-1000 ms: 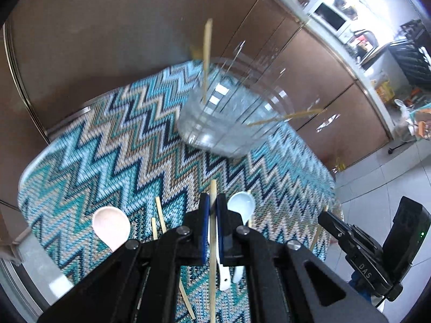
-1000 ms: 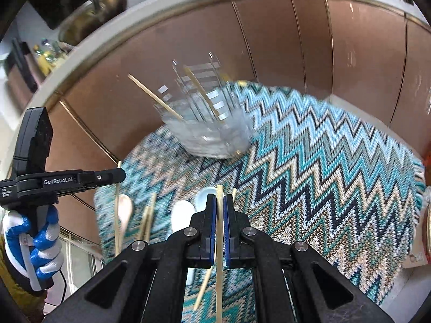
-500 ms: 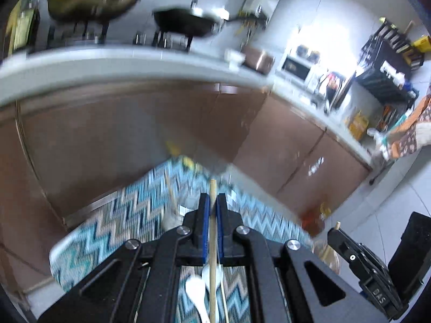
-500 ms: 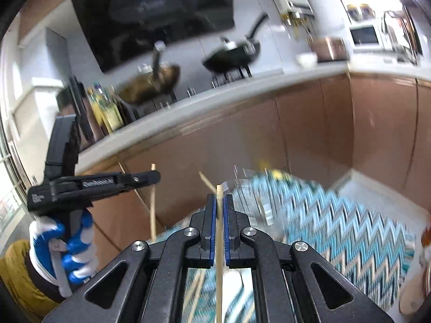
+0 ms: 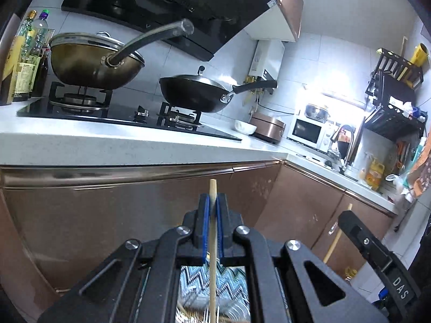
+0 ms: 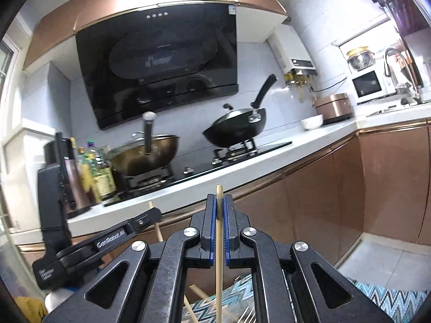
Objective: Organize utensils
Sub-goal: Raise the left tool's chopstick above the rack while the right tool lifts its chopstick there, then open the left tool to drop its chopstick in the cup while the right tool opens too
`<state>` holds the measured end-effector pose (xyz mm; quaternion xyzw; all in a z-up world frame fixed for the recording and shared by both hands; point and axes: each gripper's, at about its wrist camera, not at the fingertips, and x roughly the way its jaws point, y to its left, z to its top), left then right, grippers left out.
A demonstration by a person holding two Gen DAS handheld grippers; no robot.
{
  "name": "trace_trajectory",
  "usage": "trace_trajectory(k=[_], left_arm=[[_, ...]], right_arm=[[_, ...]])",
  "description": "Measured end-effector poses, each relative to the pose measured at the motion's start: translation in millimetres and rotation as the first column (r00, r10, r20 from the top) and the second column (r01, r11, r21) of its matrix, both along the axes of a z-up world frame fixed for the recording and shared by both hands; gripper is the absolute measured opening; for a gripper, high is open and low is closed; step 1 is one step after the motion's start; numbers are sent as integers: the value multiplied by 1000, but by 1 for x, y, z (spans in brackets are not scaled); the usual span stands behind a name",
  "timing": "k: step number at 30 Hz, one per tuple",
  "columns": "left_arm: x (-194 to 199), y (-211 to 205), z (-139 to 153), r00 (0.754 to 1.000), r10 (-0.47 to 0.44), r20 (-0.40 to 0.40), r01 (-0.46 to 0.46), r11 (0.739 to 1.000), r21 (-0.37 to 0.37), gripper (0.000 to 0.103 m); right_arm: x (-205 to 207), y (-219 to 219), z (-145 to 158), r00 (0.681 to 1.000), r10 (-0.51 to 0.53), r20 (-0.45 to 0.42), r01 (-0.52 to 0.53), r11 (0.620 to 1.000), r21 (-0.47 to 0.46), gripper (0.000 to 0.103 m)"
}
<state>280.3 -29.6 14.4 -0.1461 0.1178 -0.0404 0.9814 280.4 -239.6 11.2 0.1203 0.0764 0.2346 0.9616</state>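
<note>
Kitchen counter (image 5: 134, 145) w/ hob filled the far background in both views: bronze wok (image 5: 94, 62) at left, black pan (image 5: 199, 91) to its right, brown cabinet fronts below. Only a strip of the zigzag cloth (image 6: 390, 301) was seen at the near bottom edge of each view.

Left gripper (image 5: 212, 210) was seen pinched nearly closed on a wooden chopstick (image 5: 212, 255), held upright; its top end poked just above the pads, the rest ran down past the bottom of the view. Right gripper (image 6: 220, 210) was likewise closed tight on a thinner chopstick (image 6: 219, 263), also upright. In the right wrist view the left tool's black body was seen at near left w/ its stick end showing beside it.

Below the left gripper, blurred clear ribbing was glimpsed over the cloth, prob. a transparent holder (image 5: 229, 312), but too smeared to be sure. Loose stick ends (image 6: 198, 290) were seen slanting below the right gripper; whether they stood in a holder could not be told.

Progress, as judged: mid-task. Two chopsticks were gripped and raised, pointing tips-down, so a drop into the holder seemed the step in hand. Neither was yet released. How many utensils were left on the cloth could not be told, as most of it was out of view.
</note>
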Motion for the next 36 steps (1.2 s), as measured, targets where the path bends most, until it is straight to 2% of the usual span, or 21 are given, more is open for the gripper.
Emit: trace_trajectory(k=[8, 18, 21, 23, 24, 25, 31, 36], left_arm=[[35, -8, -53, 1000, 22, 1, -22, 1000, 18, 5], [49, -20, -95, 1000, 22, -12, -22, 999, 24, 5], [51, -21, -107, 1000, 9, -24, -9, 1000, 27, 7], [50, -22, -112, 999, -6, -38, 8, 999, 34, 14], [47, -22, -114, 999, -15, -46, 16, 999, 34, 23], [44, -21, -114, 998, -22, -52, 24, 999, 34, 28], [9, -7, -86, 999, -21, -42, 24, 995, 95, 34], [-30, 10, -54, 1000, -14, -28, 18, 990, 139, 42]], right_arm=[[42, 11, -46, 997, -81, 8, 81, 993, -89, 5], [48, 17, -83, 992, -125, 17, 126, 978, -168, 5], [48, 17, -95, 991, -132, -5, 129, 976, -176, 5], [45, 17, -102, 990, -137, -18, 132, 973, -188, 9], [42, 17, -104, 990, -137, -25, 129, 972, -196, 11], [40, 17, -105, 990, -137, -28, 129, 971, -200, 15], [12, 11, -87, 989, -145, -20, 138, 969, -205, 25], [-19, 4, -58, 990, -141, -11, 136, 972, -190, 28]])
